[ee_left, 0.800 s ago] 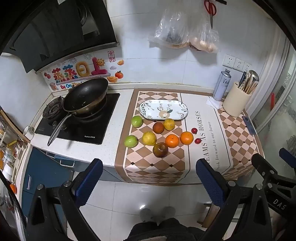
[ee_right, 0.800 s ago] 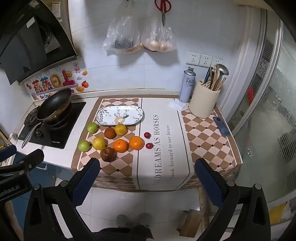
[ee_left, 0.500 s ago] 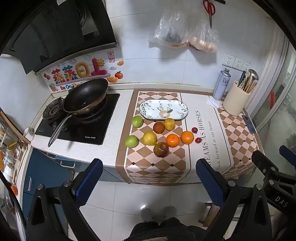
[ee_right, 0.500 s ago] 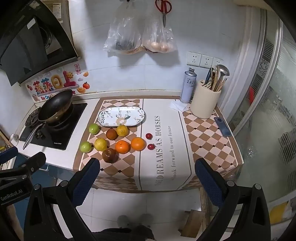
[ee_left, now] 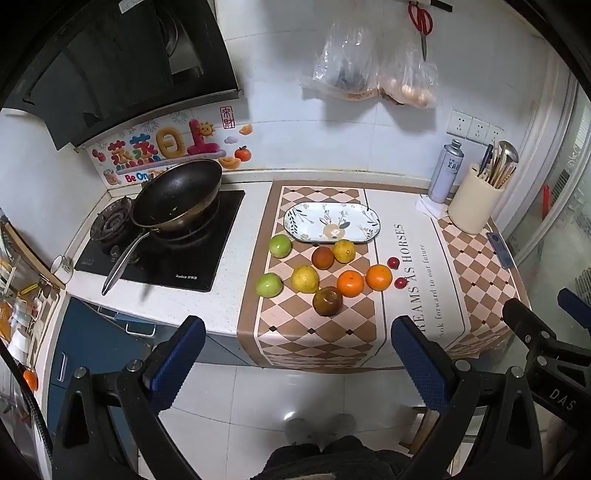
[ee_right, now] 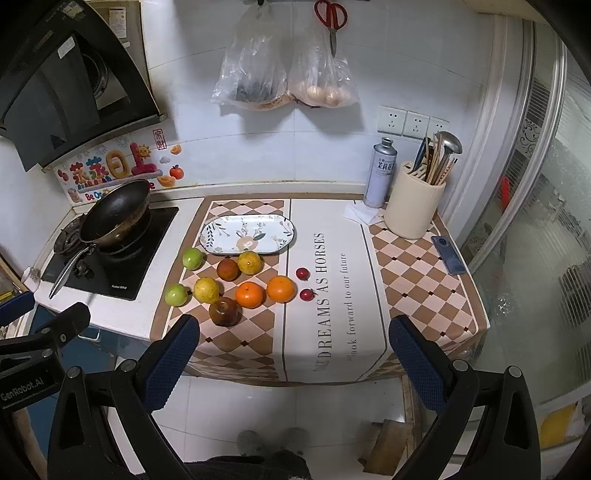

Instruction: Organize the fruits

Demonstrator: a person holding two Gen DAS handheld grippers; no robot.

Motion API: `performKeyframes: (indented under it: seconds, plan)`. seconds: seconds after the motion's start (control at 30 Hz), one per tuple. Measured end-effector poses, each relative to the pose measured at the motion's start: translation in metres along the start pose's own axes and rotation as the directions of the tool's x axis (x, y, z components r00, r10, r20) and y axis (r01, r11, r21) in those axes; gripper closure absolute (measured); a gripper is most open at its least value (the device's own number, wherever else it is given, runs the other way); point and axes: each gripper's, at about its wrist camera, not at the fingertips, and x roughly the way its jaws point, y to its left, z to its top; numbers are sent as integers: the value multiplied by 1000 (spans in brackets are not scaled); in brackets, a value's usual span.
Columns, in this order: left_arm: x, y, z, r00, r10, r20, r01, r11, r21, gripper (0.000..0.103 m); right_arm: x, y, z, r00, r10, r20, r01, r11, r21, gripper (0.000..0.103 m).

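Note:
Several fruits lie on a checkered mat [ee_left: 317,332] on the counter: two green ones [ee_left: 269,284], a yellow one [ee_left: 304,279], two oranges [ee_left: 378,277], a brown apple [ee_left: 327,301] and two small red fruits [ee_left: 400,283]. An empty oval floral plate [ee_left: 331,222] lies behind them; it also shows in the right wrist view [ee_right: 247,234]. My left gripper [ee_left: 297,360] is open and empty, held above the floor short of the counter's front edge. My right gripper [ee_right: 291,356] is open and empty, likewise short of the counter.
A black wok [ee_left: 177,195] sits on the stove at the left. A spray can [ee_right: 380,172], a utensil holder [ee_right: 415,208] and a phone [ee_right: 447,254] stand at the right. Bags and scissors [ee_right: 331,18] hang on the wall.
Both grippers have moved slightly closer to the counter; the fruits and plate have not moved.

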Motion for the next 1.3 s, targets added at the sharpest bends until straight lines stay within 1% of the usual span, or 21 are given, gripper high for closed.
performKeyframes:
  seconds: [1.3]
  plan:
    - [-4, 1, 2, 1000, 2, 10, -2, 1000, 4, 0, -9, -4, -4, 1000, 7, 12, -7, 1000, 11, 0]
